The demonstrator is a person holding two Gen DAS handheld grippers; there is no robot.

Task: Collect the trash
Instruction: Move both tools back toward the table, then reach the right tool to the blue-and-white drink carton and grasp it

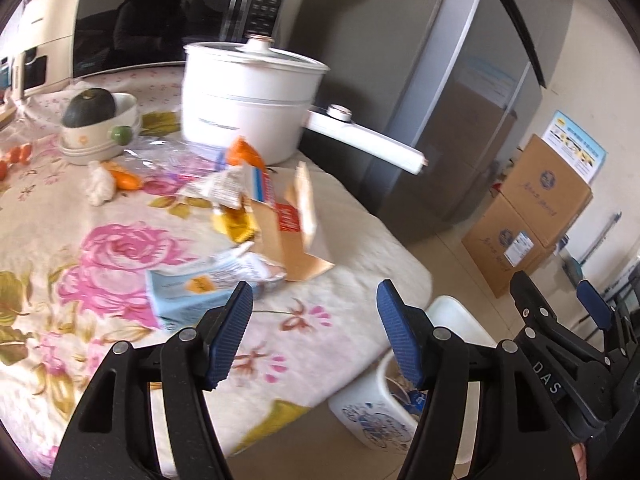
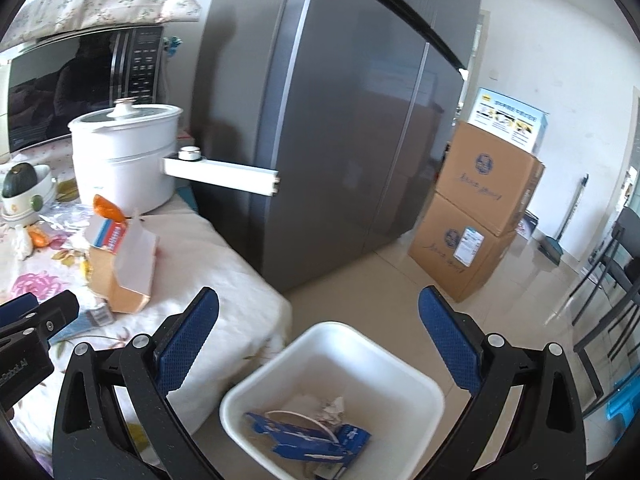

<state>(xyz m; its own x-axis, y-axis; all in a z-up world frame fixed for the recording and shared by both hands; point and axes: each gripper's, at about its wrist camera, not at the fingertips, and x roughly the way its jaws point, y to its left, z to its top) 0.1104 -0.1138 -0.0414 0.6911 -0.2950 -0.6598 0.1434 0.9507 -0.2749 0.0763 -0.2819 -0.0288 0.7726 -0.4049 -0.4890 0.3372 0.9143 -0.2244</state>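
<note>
My left claw (image 1: pixel 316 320) and right claw (image 2: pixel 320 332) gaped empty; the white plastic bin (image 2: pixel 420 384) held blue scraps, while crumpled cartons and wrappers (image 1: pixel 256 216), apparently trash, littered the floral-clothed desk (image 1: pixel 100 248).

White cooking pot (image 1: pixel 248 96), microwave (image 1: pixel 180 16), grey fridge (image 2: pixel 340 120), stacked cardboard boxes (image 2: pixel 476 216)

Litter (image 1: pixel 256 216) lies on the surface (image 1: pixel 360 240), before the pot (image 1: pixel 248 100); the bin (image 2: pixel 332 384) stands on the floor beside its edge.
</note>
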